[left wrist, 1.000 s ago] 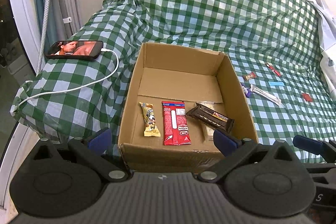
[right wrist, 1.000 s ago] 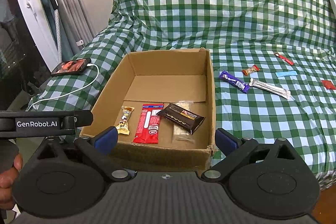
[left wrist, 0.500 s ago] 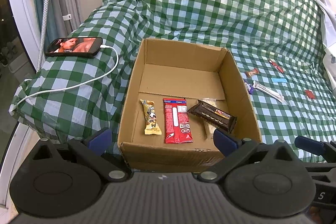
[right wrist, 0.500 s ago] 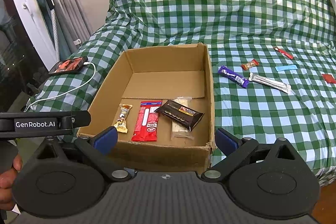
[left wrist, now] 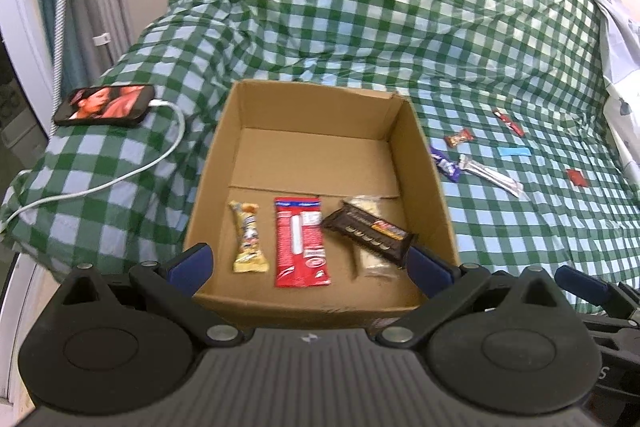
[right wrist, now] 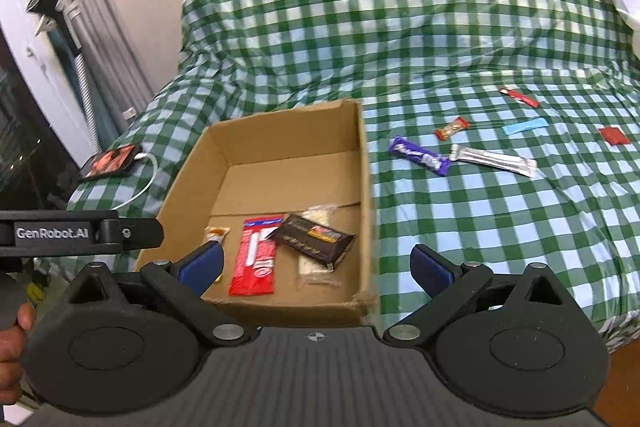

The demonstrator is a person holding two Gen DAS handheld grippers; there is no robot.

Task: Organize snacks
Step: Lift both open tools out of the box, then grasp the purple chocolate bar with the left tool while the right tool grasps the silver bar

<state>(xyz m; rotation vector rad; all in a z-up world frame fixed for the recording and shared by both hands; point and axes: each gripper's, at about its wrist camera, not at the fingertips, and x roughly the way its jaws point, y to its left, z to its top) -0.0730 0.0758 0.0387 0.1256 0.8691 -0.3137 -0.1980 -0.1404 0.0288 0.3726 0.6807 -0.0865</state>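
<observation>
Four snacks sit in the cardboard box (left wrist: 424, 163), lined up along its near end: a yellow bar (left wrist: 249, 237) on the left, a red packet (left wrist: 301, 241) just beside it, and a dark chocolate bar (left wrist: 370, 233) lying tilted across a pale clear-wrapped bar (left wrist: 370, 255) on the right. The far half of the box floor is bare cardboard. Out on the green checked cover (right wrist: 460, 227), to the right of the box, more snacks lie loose: a purple bar (right wrist: 420, 155) touching the end of a silver bar (right wrist: 494, 160), a small brown-and-red candy (right wrist: 452, 128) near them, then a red stick (right wrist: 519, 96), a light blue strip (right wrist: 525, 126) and a red square packet (right wrist: 612, 135) farther off, all well apart from the box. The left gripper (left wrist: 310, 263) hangs over the near edge of the box, fingers spread wide, nothing between them. The right gripper (right wrist: 316, 263) hovers at the box's near right corner, also spread wide and holding nothing. Off to the left, a phone (left wrist: 105, 105) with its screen lit lies on the cover, a white cable (left wrist: 132, 173) plugged into it.
</observation>
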